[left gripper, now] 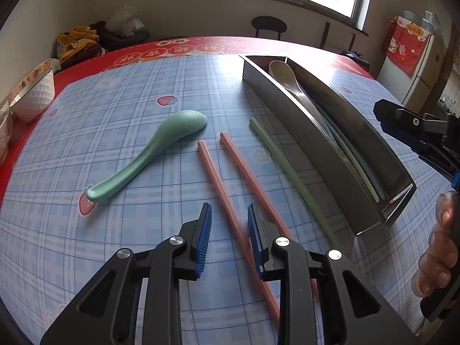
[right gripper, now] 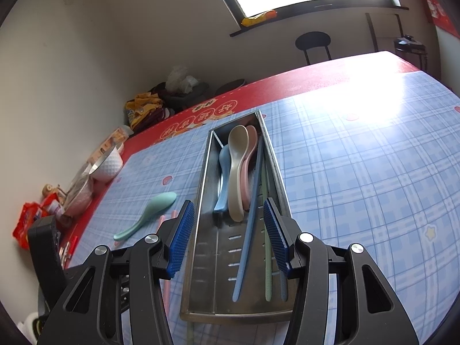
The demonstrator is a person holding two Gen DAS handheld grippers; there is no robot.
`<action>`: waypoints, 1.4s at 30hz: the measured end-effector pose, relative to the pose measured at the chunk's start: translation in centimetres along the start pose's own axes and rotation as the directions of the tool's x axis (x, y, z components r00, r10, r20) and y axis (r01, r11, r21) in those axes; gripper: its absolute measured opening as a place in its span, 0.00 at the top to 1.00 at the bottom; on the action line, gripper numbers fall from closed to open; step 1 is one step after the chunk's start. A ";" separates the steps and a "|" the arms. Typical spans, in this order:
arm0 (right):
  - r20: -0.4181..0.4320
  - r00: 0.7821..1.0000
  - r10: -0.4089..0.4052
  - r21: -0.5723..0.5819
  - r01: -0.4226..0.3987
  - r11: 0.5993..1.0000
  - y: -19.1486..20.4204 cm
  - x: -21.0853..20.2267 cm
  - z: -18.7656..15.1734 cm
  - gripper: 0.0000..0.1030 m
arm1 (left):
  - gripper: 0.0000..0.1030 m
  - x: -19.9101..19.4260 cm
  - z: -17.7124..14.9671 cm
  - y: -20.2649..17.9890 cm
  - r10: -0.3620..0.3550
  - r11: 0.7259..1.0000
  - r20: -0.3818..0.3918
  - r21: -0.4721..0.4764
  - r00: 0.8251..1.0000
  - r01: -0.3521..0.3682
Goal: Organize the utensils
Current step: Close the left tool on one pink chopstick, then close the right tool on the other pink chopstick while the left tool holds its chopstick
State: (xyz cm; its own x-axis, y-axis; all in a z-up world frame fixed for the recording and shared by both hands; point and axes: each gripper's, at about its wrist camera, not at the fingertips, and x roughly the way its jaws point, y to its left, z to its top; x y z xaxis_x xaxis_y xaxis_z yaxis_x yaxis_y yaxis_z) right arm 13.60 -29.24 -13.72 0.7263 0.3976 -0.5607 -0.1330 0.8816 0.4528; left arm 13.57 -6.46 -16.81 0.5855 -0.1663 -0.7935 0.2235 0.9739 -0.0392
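Observation:
A long steel utensil tray [left gripper: 325,146] [right gripper: 202,184] lies on the blue plaid cloth. It holds blue, beige and pink spoons [right gripper: 237,172], a blue chopstick [right gripper: 250,230] and a green one [right gripper: 268,270]. On the cloth to its left lie a teal spoon [left gripper: 149,155] [right gripper: 146,218], two pink chopsticks [left gripper: 227,201] and a green chopstick [left gripper: 287,178]. My left gripper [left gripper: 230,215] is open, low over the pink chopsticks, one of them between its fingers. My right gripper [right gripper: 228,215] is open and empty above the tray's near end.
A white bowl [left gripper: 34,95] [right gripper: 107,164] and snack packets [right gripper: 28,221] sit at the table's left edge. Clothes and bags [left gripper: 95,40] are piled by the wall. A black stool [left gripper: 268,26] stands beyond the far edge. The right hand [left gripper: 440,247] shows at the frame edge.

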 end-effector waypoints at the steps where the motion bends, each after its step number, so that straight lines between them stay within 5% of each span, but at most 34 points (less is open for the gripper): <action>1: 0.000 1.000 0.001 0.001 -0.001 1.000 0.0 0.0 0.0 0.52 | 0.76 0.0 0.0 -0.2 0.008 1.000 0.004 0.007 1.000 -0.009; 3: -0.001 1.000 0.003 0.002 -0.003 1.000 0.1 -0.1 -0.2 0.52 | 0.76 -0.1 -0.3 -0.3 0.019 1.000 0.014 0.014 1.000 -0.020; 5: -0.003 1.000 0.006 0.000 -0.006 1.000 0.2 -0.1 -0.2 0.52 | 0.89 -0.2 -0.4 -0.1 0.012 1.000 0.017 0.009 1.000 -0.012; 10: -0.016 1.000 0.010 -0.011 -0.010 1.000 0.5 -0.3 -0.5 0.52 | 0.94 -0.4 -0.6 0.9 -0.038 0.999 0.013 -0.018 0.999 0.039; 21: -0.032 0.999 0.043 -0.101 -0.046 0.994 3.4 -0.7 -2.4 0.54 | 0.94 -1.5 -0.6 3.2 -0.043 0.999 0.018 -0.028 0.999 0.044; 27: -0.070 0.996 0.052 -0.174 -0.064 0.983 6.0 -0.4 -3.5 0.65 | 0.94 -2.6 -1.2 5.7 -0.009 0.999 0.039 -0.036 0.999 0.010; 42: -0.187 0.975 -0.124 -0.320 0.059 0.946 11.3 5.1 -5.8 0.84 | 0.94 -4.1 -2.8 10.1 -0.126 0.981 0.123 -0.129 0.984 0.142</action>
State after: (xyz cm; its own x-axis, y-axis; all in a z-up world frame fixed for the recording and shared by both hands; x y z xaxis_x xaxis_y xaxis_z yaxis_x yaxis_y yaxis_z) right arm 11.88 -15.80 -15.52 0.5985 0.3258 -0.7319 -0.2991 0.9384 0.1732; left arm 11.23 4.52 -15.65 0.6439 -0.3056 -0.7014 0.2016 0.9521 -0.2298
